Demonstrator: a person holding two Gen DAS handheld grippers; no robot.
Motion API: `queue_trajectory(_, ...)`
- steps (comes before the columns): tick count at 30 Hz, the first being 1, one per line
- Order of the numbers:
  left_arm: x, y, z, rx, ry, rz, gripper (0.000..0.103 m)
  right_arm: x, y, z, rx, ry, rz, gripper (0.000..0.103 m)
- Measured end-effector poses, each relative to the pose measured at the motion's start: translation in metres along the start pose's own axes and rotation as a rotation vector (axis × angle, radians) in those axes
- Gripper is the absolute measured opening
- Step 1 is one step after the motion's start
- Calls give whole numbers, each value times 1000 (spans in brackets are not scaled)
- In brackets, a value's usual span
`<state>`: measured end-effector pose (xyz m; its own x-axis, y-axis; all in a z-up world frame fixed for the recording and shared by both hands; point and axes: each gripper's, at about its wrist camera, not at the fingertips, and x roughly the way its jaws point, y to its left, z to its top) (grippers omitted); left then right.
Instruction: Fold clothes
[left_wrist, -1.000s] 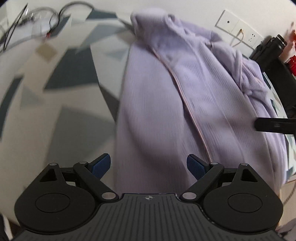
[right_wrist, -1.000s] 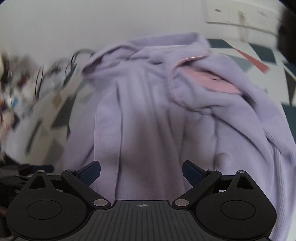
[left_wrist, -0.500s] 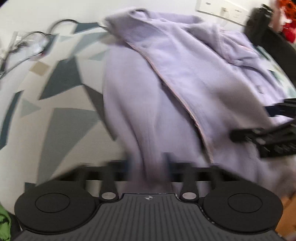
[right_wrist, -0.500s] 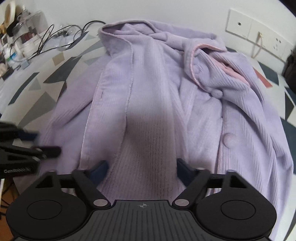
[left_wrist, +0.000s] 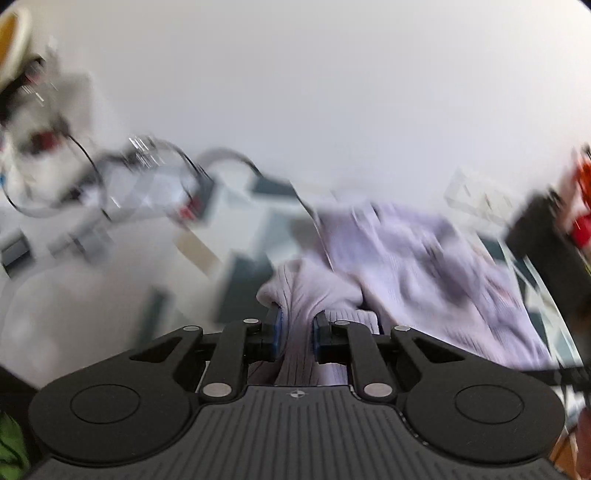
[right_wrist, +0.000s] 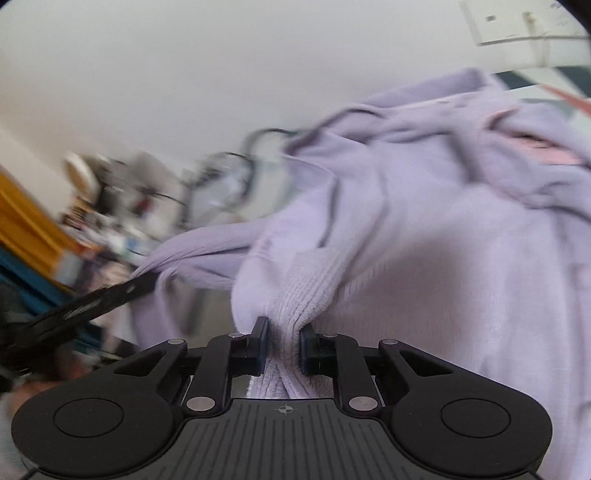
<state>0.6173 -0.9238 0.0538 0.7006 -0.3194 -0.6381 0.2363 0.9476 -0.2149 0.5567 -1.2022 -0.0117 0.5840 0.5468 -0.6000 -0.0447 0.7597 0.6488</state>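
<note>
Where a second ago both pairs of fingers stood spread above the flat lilac cardigan, the left gripper now pinches a bunched fold and the right gripper is closing on another. Its near edge is rising off the patterned worktop, likely starting the first fold.

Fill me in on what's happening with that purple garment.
A person is folding a lilac ribbed garment, working a hand-held tool in each hand. The left tool is shut on a bunched fold of the fabric. The right tool is still closing, with another gathered fold pinched between its pads. The rest of the garment trails away onto a patterned table with cables at the far end. Both views are blurred, so finer details are unclear.
</note>
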Motion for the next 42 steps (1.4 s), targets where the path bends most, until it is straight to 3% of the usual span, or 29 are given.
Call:
queue_trajectory(4, 2, 21, 29, -15, -58, 38, 16, 7, 9, 12, 89, -61, 182, 15)
queue_trajectory(7, 17, 25, 38, -2, -56, 50, 16, -6, -18, 20, 224, -169, 247, 15)
queue_trajectory(9, 31, 21, 36, 16, -27, 46, 16, -20, -50, 17, 352, -245, 198, 15)
queue_trajectory(14, 66, -7, 15, 137, 66, -34, 17, -63, -139, -13, 644, -380, -58, 16)
queue_trajectory(15, 74, -15, 9, 168, 81, -47, 17, -68, -153, -20, 669, -394, -111, 18)
queue_trajectory(18, 98, -35, -4, 229, 130, -62, 17, -83, -176, -40, 716, -450, -301, 36)
queue_trajectory(19, 104, -39, -7, 236, 145, -56, 17, -90, -175, -46, 735, -474, -376, 37)
queue_trajectory(20, 108, -41, -8, 233, 158, -50, 17, -97, -171, -50, 748, -490, -398, 38)
queue_trajectory(22, 114, -43, -9, 219, 179, -54, 17, -113, -159, -53, 717, -474, -357, 39)
queue_trajectory(26, 121, -54, -14, 272, 202, -65, 17, -134, -107, -62, 444, -404, -287, 40)
queue_trajectory(30, 126, -61, -21, 277, 233, -60, 17, -106, -69, -70, 308, -274, -191, 55)
queue_trajectory(31, 124, -60, -21, 267, 229, -55, 17, -93, -65, -69, 278, -242, -256, 61)
queue_trajectory(35, 107, -43, -1, 250, 139, 33, 17, -47, -54, -65, 156, -139, -531, 62)
queue_trajectory(39, 93, -8, 42, 150, 15, 187, 17, -38, -54, -58, 176, -200, -561, 63)
queue_trajectory(42, 86, 10, 68, 77, -31, 222, 17, -23, -55, -50, 215, -189, -557, 62)
